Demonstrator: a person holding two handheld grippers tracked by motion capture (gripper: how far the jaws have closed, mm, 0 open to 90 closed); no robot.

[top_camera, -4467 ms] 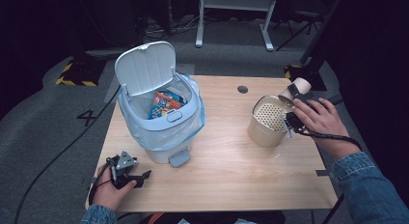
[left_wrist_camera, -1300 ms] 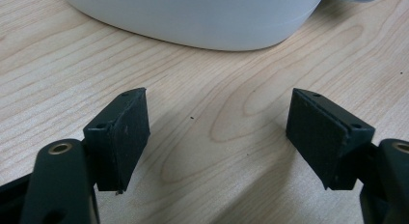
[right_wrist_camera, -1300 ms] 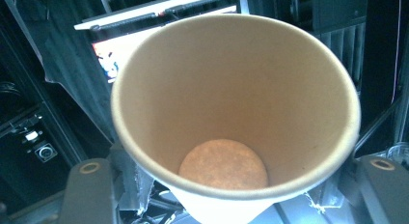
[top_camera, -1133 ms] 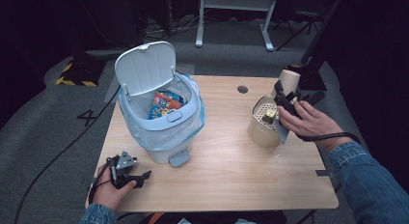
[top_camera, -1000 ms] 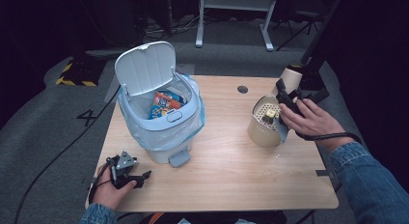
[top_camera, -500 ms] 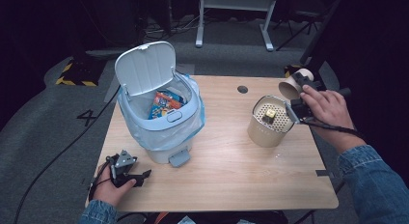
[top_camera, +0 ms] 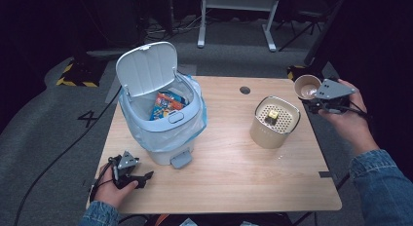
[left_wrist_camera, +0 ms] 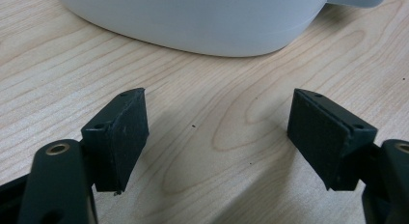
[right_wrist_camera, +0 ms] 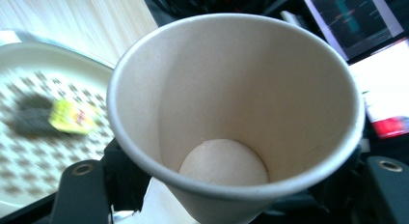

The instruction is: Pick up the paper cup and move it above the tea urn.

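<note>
My right gripper is shut on an empty paper cup, held in the air off the table's right edge, to the right of and above a beige canister. In the right gripper view the cup stands between the jaws with its bare bottom showing. A small yellow packet lies on the canister's perforated top. My left gripper rests on the table's front left corner. Its jaws stand open over bare wood, pointing at the bin's base.
A pale blue pedal bin with its lid up stands at the table's left, with snack packets inside and its pedal toward me. A cable hole sits near the far edge. Bare wood lies between bin and canister.
My right gripper has carried the cup up and to the right, from over the canister's top to beyond the table's edge. The left gripper has stayed put.
</note>
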